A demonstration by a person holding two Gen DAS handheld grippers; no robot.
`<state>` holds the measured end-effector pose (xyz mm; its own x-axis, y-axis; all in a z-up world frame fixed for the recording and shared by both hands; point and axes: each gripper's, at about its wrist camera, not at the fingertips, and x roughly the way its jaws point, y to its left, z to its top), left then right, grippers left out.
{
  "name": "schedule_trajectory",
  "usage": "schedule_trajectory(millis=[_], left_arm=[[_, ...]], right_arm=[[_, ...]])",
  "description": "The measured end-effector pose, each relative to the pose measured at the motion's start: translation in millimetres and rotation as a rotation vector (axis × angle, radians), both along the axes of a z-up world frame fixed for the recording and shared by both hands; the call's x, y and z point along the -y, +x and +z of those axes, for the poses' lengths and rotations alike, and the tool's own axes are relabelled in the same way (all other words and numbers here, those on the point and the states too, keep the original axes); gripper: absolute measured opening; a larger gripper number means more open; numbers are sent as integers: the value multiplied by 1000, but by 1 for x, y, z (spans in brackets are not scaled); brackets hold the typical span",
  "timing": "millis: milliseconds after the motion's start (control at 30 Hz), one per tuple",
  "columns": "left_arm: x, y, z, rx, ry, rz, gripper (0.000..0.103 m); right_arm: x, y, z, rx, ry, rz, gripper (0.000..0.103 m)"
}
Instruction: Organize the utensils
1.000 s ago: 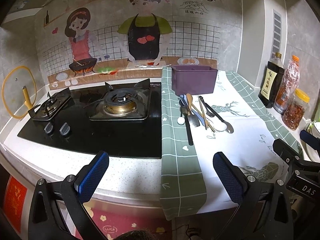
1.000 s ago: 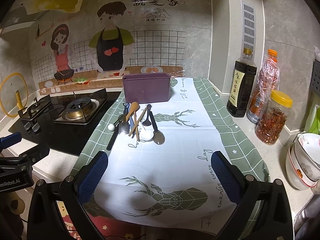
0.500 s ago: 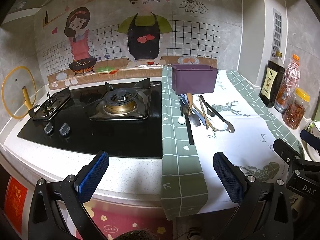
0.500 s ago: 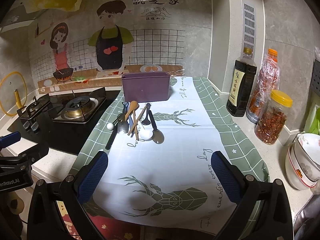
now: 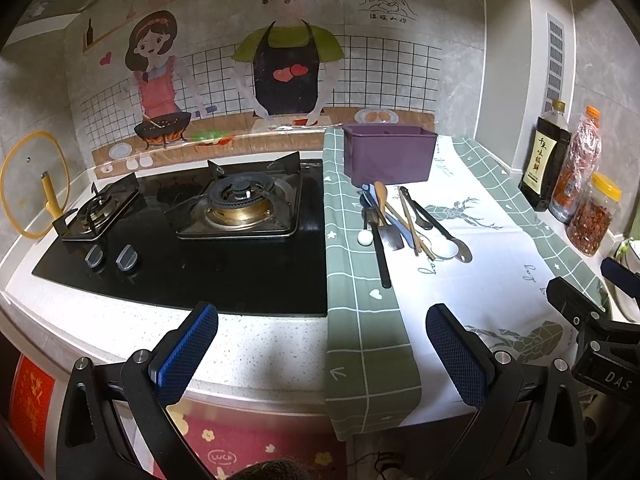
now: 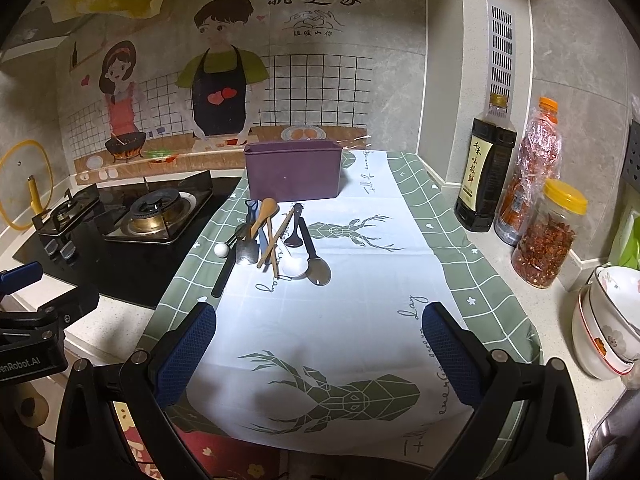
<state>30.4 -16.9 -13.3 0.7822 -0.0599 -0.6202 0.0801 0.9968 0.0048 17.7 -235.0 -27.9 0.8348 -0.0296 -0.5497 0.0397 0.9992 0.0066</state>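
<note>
Both the left gripper [image 5: 322,346] and right gripper [image 6: 319,344] gape, empty. Only the right view shows bowls [image 6: 610,320]; utensils [image 6: 272,240] lie before the bin [image 6: 294,172].

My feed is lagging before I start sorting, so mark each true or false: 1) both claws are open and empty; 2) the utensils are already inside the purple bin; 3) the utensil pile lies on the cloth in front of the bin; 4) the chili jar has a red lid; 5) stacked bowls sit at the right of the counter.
1) True: the left claw and right claw are open and hold nothing.
2) False: the utensils lie outside the purple bin.
3) True: they lie on the cloth.
4) False: the chili jar has a yellow lid.
5) True: stacked bowls.
</note>
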Motion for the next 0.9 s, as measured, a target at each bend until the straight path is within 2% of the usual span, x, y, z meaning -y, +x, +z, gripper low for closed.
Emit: schedule_trajectory(millis=[233,467,667,900], left_arm=[[1,5,0,-4,3,-1,103],[8,28,7,-3,20,0,103],[20,51,17,28,35,18,103],[42,89,23,58,25,56,103]], right_arm=[[-4,5,-1,-2,3,0,103],[5,25,5,15,7,-4,103],[19,61,16,57,16,4,103],[39,125,31,75,8,61,103]])
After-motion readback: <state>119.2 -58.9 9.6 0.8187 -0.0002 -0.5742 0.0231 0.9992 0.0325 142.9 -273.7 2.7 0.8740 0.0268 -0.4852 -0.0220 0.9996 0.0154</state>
